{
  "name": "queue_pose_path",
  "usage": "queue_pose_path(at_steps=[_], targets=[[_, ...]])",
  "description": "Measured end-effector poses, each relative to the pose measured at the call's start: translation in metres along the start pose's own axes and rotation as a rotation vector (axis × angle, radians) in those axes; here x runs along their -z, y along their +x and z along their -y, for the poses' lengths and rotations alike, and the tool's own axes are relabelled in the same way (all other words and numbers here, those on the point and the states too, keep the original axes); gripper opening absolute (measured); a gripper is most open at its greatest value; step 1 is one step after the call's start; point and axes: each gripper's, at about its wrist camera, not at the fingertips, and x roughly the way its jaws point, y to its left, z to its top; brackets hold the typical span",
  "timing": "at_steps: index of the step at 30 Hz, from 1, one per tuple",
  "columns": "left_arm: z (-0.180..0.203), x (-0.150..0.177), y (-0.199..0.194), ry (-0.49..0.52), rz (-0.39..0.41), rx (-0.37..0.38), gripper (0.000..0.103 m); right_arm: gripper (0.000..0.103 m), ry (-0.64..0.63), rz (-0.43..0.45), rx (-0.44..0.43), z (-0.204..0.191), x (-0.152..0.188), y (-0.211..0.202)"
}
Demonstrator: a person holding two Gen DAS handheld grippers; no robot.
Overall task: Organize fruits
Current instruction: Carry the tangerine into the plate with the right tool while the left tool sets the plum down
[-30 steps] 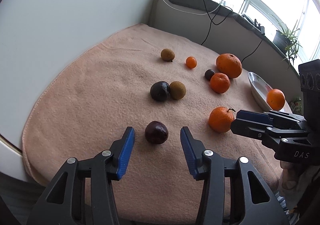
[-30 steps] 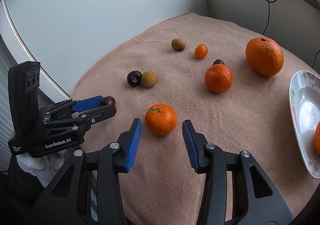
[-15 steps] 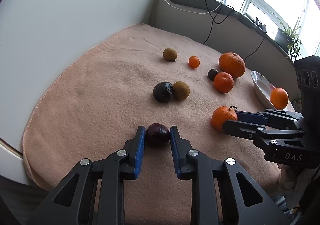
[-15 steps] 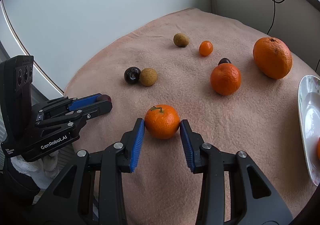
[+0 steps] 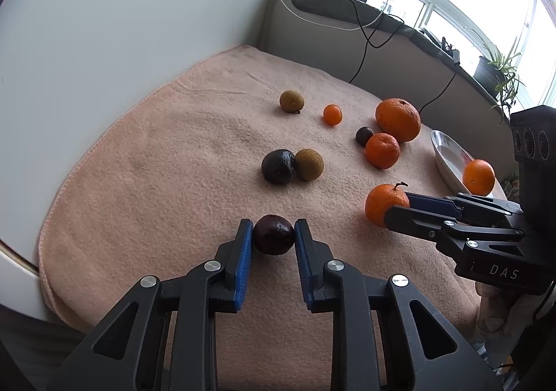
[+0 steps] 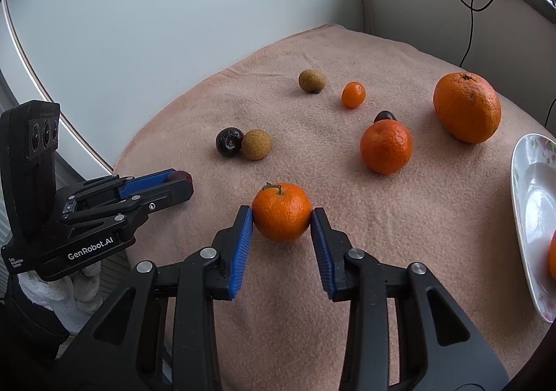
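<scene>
Both wrist cameras look steeply down, close over the shared blanket (image 5: 166, 161).

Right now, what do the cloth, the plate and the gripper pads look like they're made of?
Cloth: soft pink fleece or towelling, judging by its fuzzy matte nap and stitched hem. Plate: probably glazed ceramic, glossy white with a floral rim print. Pads: blue, finely ribbed, matte, likely rubber or plastic.

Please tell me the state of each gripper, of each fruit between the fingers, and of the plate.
left gripper: shut on the dark plum, which rests on the blanket.
right gripper: jaws closing, pads pressing the stemmed mandarin.
plate: holds one orange fruit.
</scene>
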Motion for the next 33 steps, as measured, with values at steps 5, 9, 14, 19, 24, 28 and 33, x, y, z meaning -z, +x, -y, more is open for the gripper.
queue_pose_path(at_steps=[5, 9, 14, 19, 24, 28, 33], targets=[[0.009, -0.008, -0.004, 0.011, 0.015, 0.026, 0.023, 0.036, 0.02, 0.042, 0.021, 0.009, 0.0, -0.018], [0.024, -0.014, -0.003, 0.036, 0.025, 0.061, 0.023, 0.036, 0.052, 0.072, 0.049, 0.023, 0.002, -0.033], [0.047, -0.024, 0.002, 0.07, 0.035, 0.115, 0.023, 0.036, 0.11, 0.111, 0.101, 0.046, 0.008, -0.055], [0.074, -0.033, 0.011, 0.116, 0.036, 0.169, 0.023, 0.036, 0.167, 0.15, 0.163, 0.07, 0.017, -0.078], [0.103, -0.04, 0.019, 0.166, 0.035, 0.223, 0.023, 0.036, 0.215, 0.177, 0.22, 0.091, 0.026, -0.097], [0.123, -0.045, 0.025, 0.196, 0.035, 0.263, 0.023, 0.036, 0.24, 0.185, 0.246, 0.102, 0.033, -0.105], [0.146, -0.048, 0.034, 0.229, 0.024, 0.303, 0.023, 0.036, 0.265, 0.187, 0.262, 0.113, 0.04, -0.109]])
